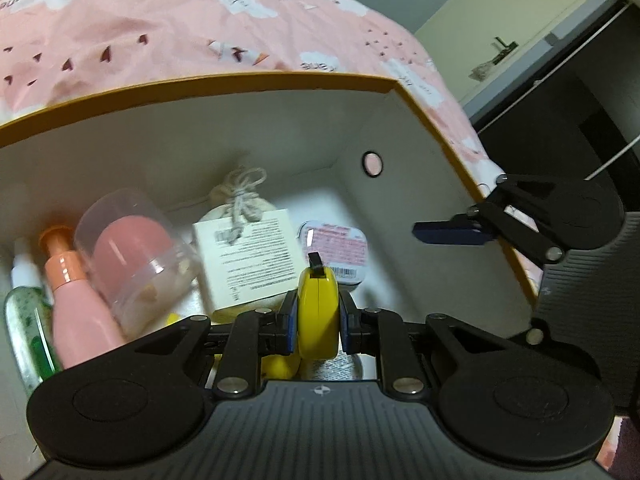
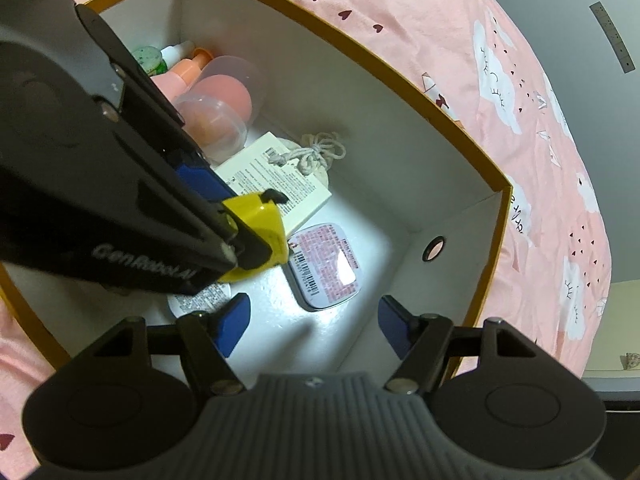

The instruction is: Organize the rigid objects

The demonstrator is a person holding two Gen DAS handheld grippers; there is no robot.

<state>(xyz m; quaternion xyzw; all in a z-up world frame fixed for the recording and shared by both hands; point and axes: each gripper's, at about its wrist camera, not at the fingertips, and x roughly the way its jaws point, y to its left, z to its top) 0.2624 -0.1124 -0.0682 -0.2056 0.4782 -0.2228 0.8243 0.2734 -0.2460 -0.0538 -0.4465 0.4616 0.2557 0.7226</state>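
Observation:
My left gripper (image 1: 318,322) is shut on a flat yellow disc with a black tab (image 1: 318,312), held upright over the floor of an orange-rimmed box (image 1: 240,78). In the right wrist view the same gripper (image 2: 256,240) reaches in from the left with the yellow disc (image 2: 262,224) just above a pink labelled tin (image 2: 326,266). My right gripper (image 2: 314,320) stands open over the box's near right corner, nothing between its blue pads (image 2: 234,322). One of its fingers (image 1: 450,234) shows at the box's right wall.
The box (image 2: 360,40) also holds a white printed carton (image 1: 248,260), a tied cloth pouch (image 1: 240,200), a clear case with a pink sponge (image 1: 128,248), a pink bottle (image 1: 76,308) and a green spray bottle (image 1: 24,312). A pink patterned sheet (image 2: 500,80) surrounds it.

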